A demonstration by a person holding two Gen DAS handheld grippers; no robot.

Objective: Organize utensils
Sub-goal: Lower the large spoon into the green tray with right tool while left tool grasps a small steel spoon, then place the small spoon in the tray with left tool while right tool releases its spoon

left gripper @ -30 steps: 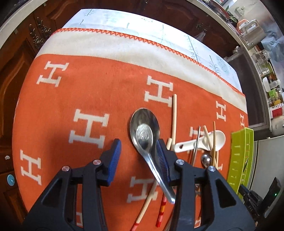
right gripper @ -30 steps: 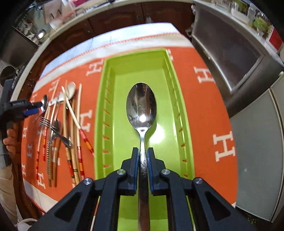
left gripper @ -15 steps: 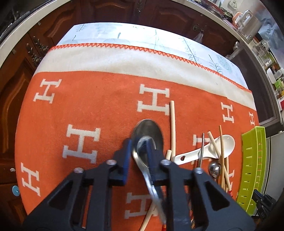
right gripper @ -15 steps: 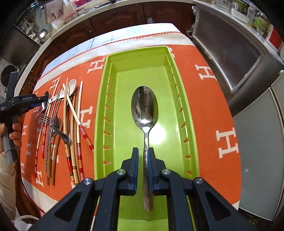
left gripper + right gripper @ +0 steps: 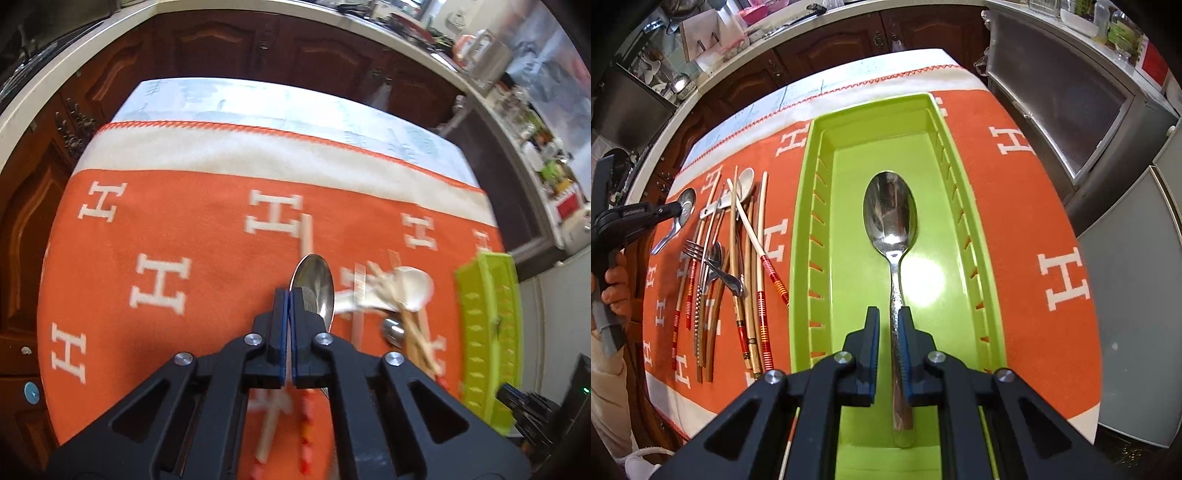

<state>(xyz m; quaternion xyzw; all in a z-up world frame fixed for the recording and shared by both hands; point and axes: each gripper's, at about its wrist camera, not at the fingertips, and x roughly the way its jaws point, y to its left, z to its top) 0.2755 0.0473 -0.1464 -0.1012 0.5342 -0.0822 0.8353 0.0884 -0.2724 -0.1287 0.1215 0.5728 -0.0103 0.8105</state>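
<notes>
- Steel runs straight ahead of the right hand-held gripper: a large spoon lies in the green tray, handle between the blue pads, bowl pointing away along the tray's long axis. The pads sit close on either side of the handle; whether they press it or have let go cannot be told.
- Left of the tray, chopsticks, a fork and a white spoon lie loose on the orange cloth covering the tabletop, roughly parallel to the tray.
- Farthest left, the left hand-held gripper is clamped on a second steel spoon, pinched at the edge of its bowl, handle hanging below and clear of the cloth.
- From that gripper the tray lies to the right, beyond the pile; this spoon likely needs turning to match the tray's length.
</notes>
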